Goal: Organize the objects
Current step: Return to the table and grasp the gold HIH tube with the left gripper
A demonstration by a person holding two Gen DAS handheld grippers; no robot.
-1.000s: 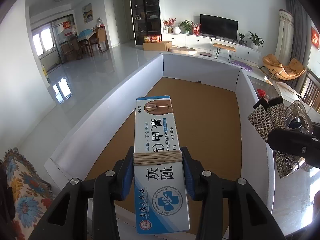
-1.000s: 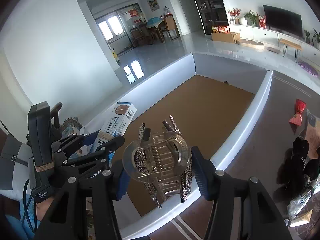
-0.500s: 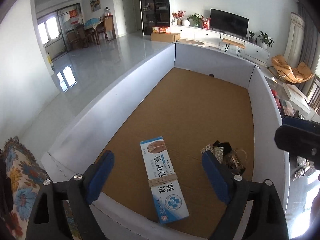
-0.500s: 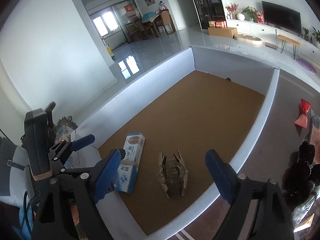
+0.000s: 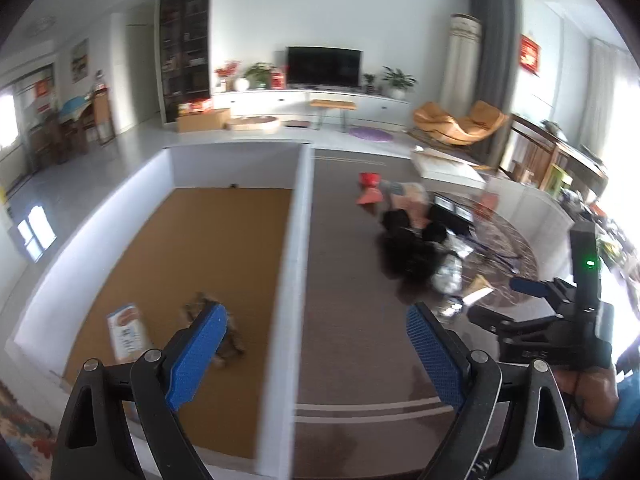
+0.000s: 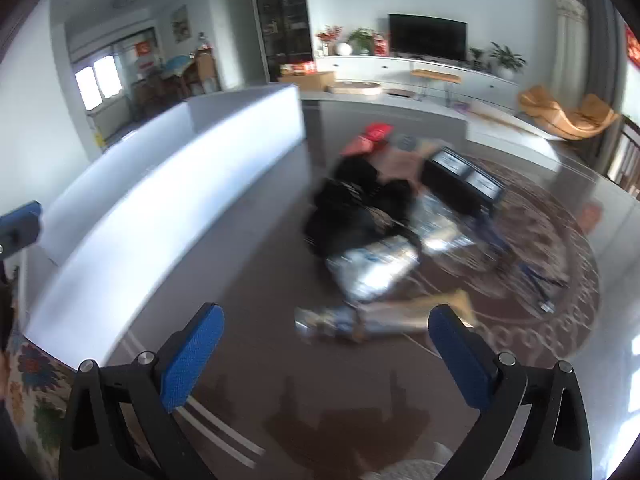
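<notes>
Left wrist view, left gripper [image 5: 312, 352] spread wide and empty, jaws just opened, blue-and-white box [image 5: 126, 334] and sparkly hair clip [image 5: 218, 330] lying apart on the white-walled bin [image 5: 298, 216] floor; right wrist view, right gripper [image 6: 326, 354] likewise just opened, empty, above blurred clutter [image 6: 384, 240] on the table [image 6: 256, 288].

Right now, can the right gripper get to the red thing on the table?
Probably yes. The right gripper is open and empty over the table. The red thing lies far back behind the black pile, so it must reach over that.
</notes>
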